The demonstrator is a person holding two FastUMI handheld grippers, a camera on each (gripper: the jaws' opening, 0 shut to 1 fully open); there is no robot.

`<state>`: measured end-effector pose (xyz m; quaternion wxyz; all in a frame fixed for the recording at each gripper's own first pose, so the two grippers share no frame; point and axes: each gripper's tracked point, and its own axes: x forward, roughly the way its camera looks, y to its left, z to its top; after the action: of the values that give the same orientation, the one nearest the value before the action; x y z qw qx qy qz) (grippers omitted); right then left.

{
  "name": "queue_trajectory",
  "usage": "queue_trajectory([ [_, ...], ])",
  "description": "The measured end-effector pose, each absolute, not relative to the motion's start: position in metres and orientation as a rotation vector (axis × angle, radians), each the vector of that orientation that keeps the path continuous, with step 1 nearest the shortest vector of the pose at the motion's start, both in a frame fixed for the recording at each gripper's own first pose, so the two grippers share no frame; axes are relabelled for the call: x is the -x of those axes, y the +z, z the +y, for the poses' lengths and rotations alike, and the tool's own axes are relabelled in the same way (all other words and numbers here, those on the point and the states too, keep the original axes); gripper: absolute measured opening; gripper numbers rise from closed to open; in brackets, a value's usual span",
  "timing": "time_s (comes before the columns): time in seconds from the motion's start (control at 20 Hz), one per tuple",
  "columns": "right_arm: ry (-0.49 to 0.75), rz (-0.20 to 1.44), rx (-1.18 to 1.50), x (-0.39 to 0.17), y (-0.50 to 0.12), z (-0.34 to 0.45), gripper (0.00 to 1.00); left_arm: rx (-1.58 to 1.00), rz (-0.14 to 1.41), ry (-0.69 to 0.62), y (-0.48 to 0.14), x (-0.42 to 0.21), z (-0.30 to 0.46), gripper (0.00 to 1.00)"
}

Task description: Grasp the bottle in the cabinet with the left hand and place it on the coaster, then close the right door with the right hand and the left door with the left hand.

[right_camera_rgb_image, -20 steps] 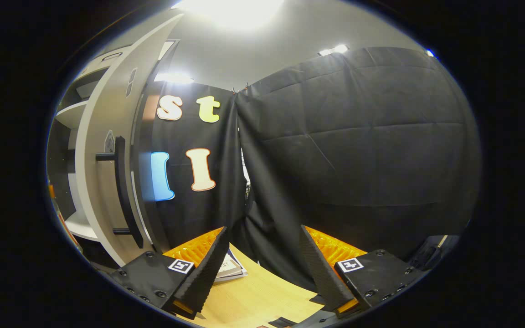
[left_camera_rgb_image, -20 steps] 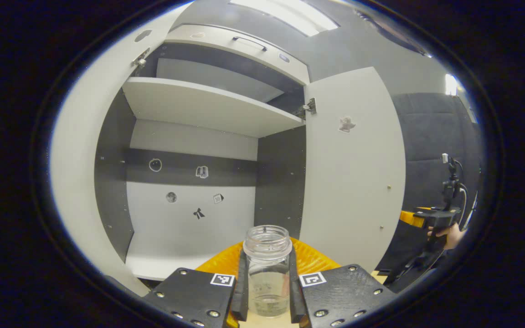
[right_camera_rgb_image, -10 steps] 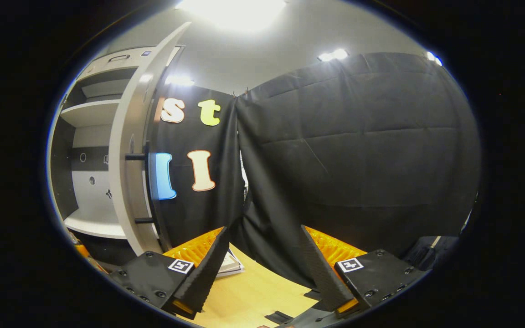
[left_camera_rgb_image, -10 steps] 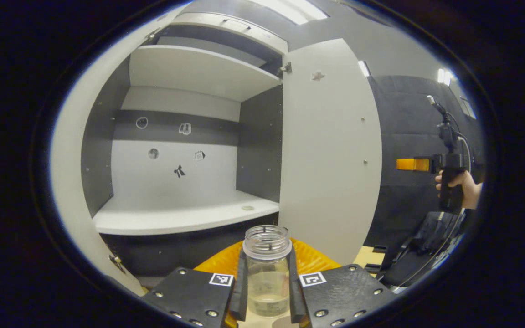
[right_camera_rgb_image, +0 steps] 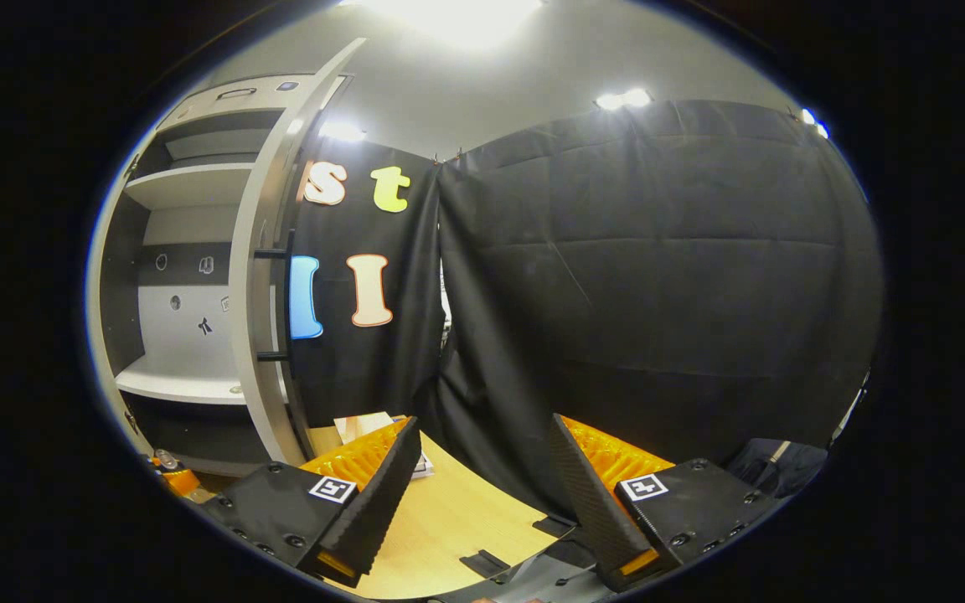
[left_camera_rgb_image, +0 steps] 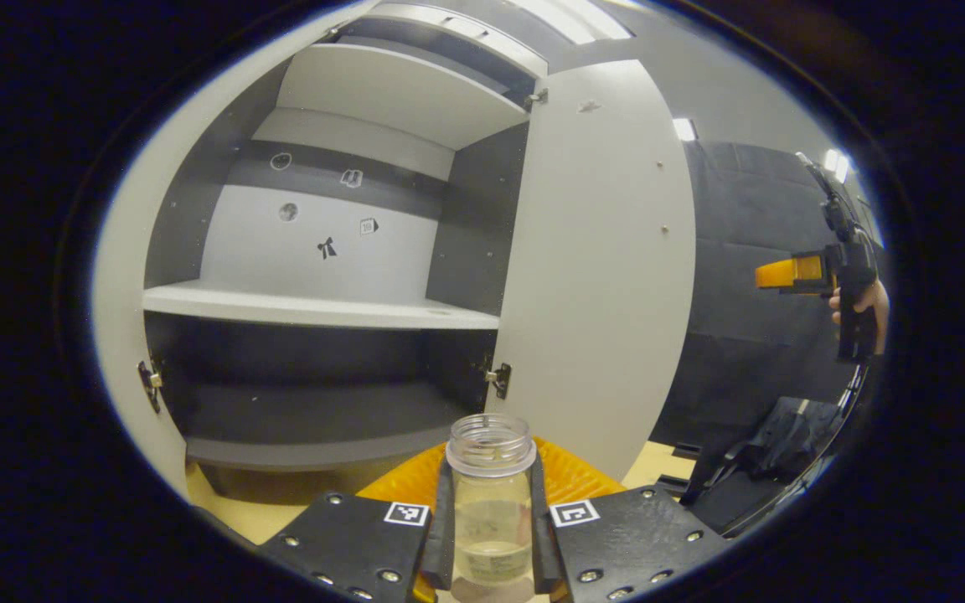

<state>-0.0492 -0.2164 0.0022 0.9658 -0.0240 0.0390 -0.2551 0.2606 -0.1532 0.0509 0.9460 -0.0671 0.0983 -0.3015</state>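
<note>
I have the bottle (left_camera_rgb_image: 491,502) clamped upright between both fingers of my left gripper (left_camera_rgb_image: 491,536), out of the cabinet (left_camera_rgb_image: 315,306) and low in front of it, over the wooden table (left_camera_rgb_image: 223,515). So the pick is done. What is left, as I judge it: setting the bottle on the coaster, which I cannot make out here, then shutting both doors.

The right door (left_camera_rgb_image: 600,268) stands wide open to the right of the shelves, and the left door (left_camera_rgb_image: 118,276) is swung out at the near left edge. My right gripper (right_camera_rgb_image: 482,494) hangs with its fingers spread apart and nothing between them, pointed at the black cloth, well apart from the right door (right_camera_rgb_image: 252,276) and its dark handle (right_camera_rgb_image: 277,306) on the far left of the right gripper view. In the left gripper view it shows far right, held up in my hand (left_camera_rgb_image: 864,301).

Against the earlier frames, my left gripper has sunk: the shelf that sat near the bottle's mouth now sits well above it, and the cabinet's base has come into sight. My right gripper has barely shifted.
</note>
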Motion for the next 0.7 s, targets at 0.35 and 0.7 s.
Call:
queue_trajectory([
  [0.35, -0.508, 0.117, 0.03, 0.05, 0.001, -0.212, 0.94, 0.072, 0.225, -0.635, -0.012, -0.24, -0.165, 0.37],
  [0.7, -0.523, 0.16, -0.028, 0.048, -0.002, -0.214, 0.98, 0.044, 0.235, -0.655, -0.045, -0.23, -0.173, 0.46],
])
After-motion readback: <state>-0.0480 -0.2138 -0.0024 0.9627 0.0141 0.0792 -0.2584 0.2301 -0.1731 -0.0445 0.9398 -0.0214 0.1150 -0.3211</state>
